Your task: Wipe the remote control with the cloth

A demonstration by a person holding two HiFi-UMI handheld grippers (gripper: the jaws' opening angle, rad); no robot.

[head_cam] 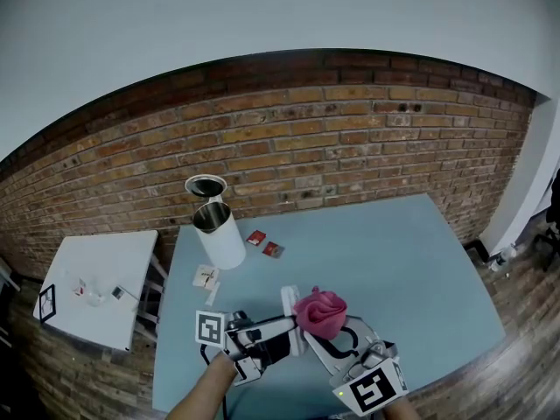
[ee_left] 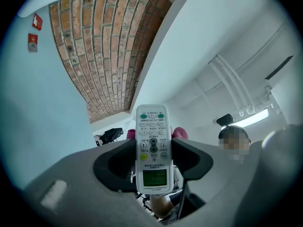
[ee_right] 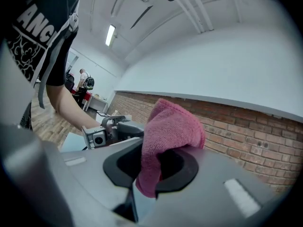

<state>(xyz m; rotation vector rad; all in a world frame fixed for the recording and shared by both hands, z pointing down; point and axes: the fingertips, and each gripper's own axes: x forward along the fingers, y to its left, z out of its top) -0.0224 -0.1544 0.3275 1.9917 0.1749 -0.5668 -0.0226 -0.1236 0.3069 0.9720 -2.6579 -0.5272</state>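
Note:
In the head view my left gripper (head_cam: pixel 282 329) holds the white remote control (head_cam: pixel 288 301) above the blue table (head_cam: pixel 411 261), its jaws shut on the remote's sides. The left gripper view shows the remote (ee_left: pixel 152 148) upright between the jaws, buttons and green screen facing the camera. The pink cloth (head_cam: pixel 321 311) is bunched up right beside the remote, with my right gripper (head_cam: pixel 337 338) shut on it. In the right gripper view the cloth (ee_right: pixel 170 131) bulges out of the jaws and the left gripper (ee_right: pixel 111 129) sits just behind it. A bit of cloth (ee_left: pixel 179 133) peeks from behind the remote.
A white kettle (head_cam: pixel 219 230) stands at the table's far left, its lid (head_cam: pixel 206 185) behind it. Two red packets (head_cam: pixel 264 244) and a small card (head_cam: pixel 206 276) lie nearby. A white side table (head_cam: pixel 96 287) stands to the left, and a brick wall (head_cam: pixel 350 147) runs behind.

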